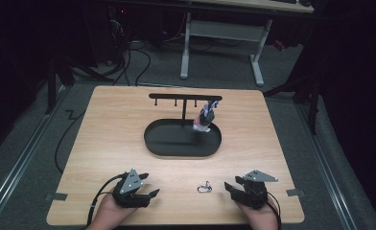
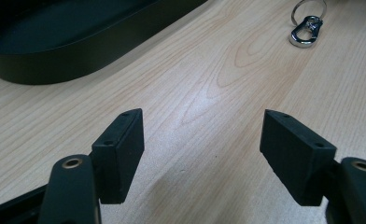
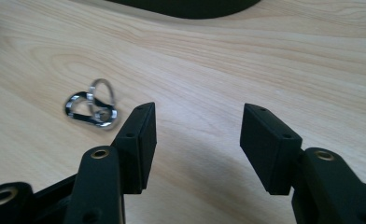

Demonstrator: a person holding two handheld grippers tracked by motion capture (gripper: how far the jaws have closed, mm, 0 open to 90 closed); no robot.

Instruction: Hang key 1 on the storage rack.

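Note:
A small silver carabiner with a key ring [image 1: 204, 187] lies flat on the wooden table [image 1: 109, 139], near its front edge, between my two grippers. My right gripper [image 1: 232, 184] sits low just right of it, open, with bare wood between its jaws [image 3: 197, 123]; the carabiner [image 3: 92, 109] lies just left of its left jaw, apart from it. My left gripper [image 1: 148, 185] rests at the front left, open and holding nothing [image 2: 202, 128]. From there the carabiner [image 2: 306, 28] is well ahead, to the right.
A black oval tray [image 1: 157, 143] sits mid-table with a black T-shaped hook rack [image 1: 185, 97] rising from it. A small colourful charm [image 1: 204, 119] hangs from the rack's right end. Tape marks [image 1: 55, 196] sit near the front corners. A desk frame [image 1: 222, 33] stands beyond the table.

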